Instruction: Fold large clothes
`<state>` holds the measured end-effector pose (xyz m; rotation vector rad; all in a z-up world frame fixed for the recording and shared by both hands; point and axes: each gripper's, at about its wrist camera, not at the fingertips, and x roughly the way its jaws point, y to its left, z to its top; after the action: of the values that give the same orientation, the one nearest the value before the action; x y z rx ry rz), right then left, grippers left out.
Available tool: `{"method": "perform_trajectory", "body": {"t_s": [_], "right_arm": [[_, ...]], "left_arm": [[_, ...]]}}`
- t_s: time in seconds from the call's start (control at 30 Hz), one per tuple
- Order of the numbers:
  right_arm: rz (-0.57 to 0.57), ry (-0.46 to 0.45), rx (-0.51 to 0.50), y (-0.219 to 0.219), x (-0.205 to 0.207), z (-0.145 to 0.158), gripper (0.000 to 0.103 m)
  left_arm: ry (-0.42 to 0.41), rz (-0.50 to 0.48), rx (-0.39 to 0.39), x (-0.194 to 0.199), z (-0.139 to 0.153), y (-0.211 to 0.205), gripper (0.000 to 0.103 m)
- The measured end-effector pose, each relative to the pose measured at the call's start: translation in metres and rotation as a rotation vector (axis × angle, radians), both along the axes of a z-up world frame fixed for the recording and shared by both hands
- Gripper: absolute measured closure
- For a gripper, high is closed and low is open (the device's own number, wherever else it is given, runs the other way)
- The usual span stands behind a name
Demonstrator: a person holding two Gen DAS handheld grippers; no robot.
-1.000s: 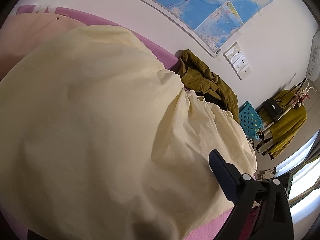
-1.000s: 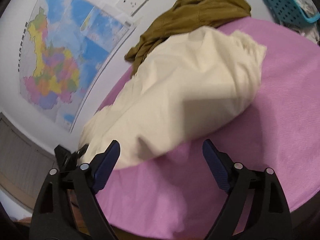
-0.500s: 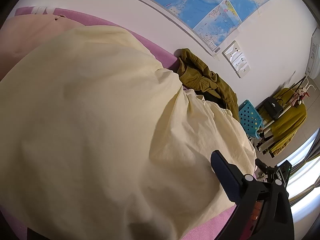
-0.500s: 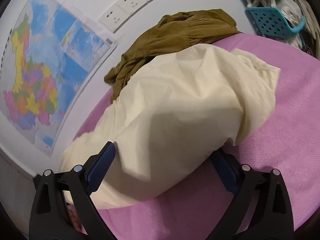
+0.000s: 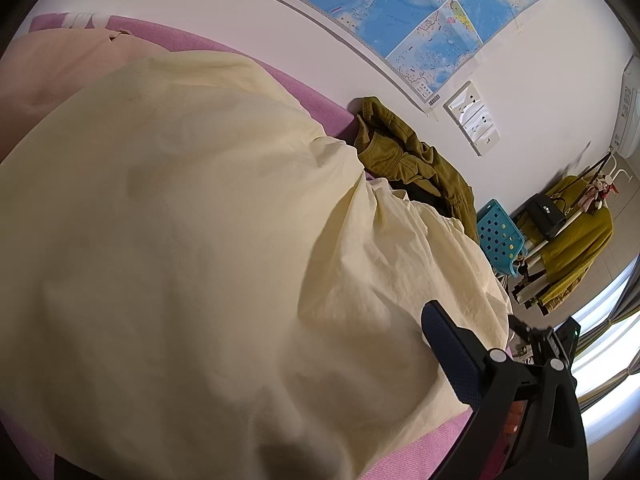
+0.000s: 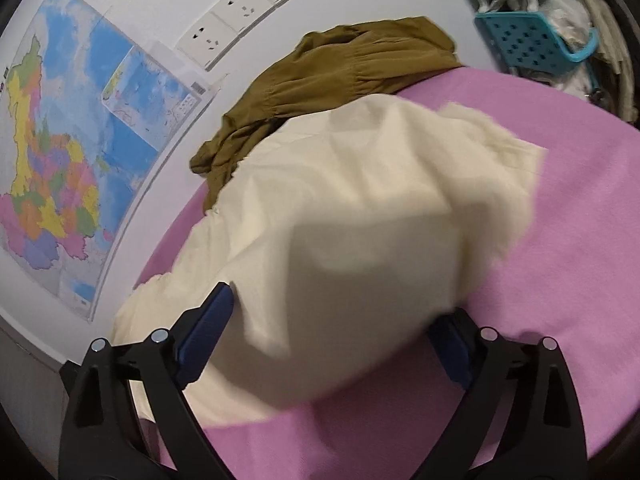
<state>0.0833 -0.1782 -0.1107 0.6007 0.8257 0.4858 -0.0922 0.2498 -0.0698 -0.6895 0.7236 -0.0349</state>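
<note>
Closer now than a second ago: the right hand-held gripper [image 6: 324, 332] has advanced onto the cream garment [image 6: 360, 216], so the near fold of cloth sits between its spread fingers where earlier bare pink sheet showed in the gap. Fingers wide apart, nothing pinched yet; the right finger [image 6: 450, 344] is half buried under the hem. Cloth edge is motion-blurred, so the garment or the camera is moving.

Left wrist view barely changes. Cream garment [image 5: 192, 240] fills most of that frame. Only one finger [image 5: 452, 352] of the left hand-held gripper shows; the other is hidden by or under the fabric, so I cannot tell whether this gripper is clenched on cloth or released.

Position: the cream garment lies bunched on the bed [image 6: 560, 240], covered in pink-purple sheet. Just beyond the garment, against the wall, lies an olive-brown garment [image 6: 352, 64], touching or slightly overlapped by the cream one. A peach cloth [image 5: 52, 76] lies beside the cream garment on its far left in the left view. Past the olive garment: wall map [image 6: 64, 152], sockets [image 6: 240, 12], blue baskets [image 6: 528, 40].

Judgement: the right gripper is lining up a grasp on the near fold. Folding looks early, the garment being lumpy, not flat. Risk: pinching several layers at once, or dragging the olive garment along.
</note>
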Motion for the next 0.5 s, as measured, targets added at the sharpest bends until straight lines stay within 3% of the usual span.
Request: {"method": "perform_trajectory", "body": {"t_s": [0.13, 0.23, 0.5], "right_arm": [[0.021, -0.017, 0.084, 0.004, 0.008, 0.001, 0.012], [0.072, -0.027, 0.229, -0.001, 0.009, 0.0, 0.012], [0.195, -0.024, 0.123, 0.031, 0.025, 0.004, 0.012]], "left_arm": [[0.001, 0.0, 0.002, 0.0, 0.0, 0.0, 0.007], [0.002, 0.0, 0.004, 0.0, 0.0, 0.0, 0.007], [0.042, 0.011, 0.085, 0.006, 0.003, -0.01, 0.007]]}}
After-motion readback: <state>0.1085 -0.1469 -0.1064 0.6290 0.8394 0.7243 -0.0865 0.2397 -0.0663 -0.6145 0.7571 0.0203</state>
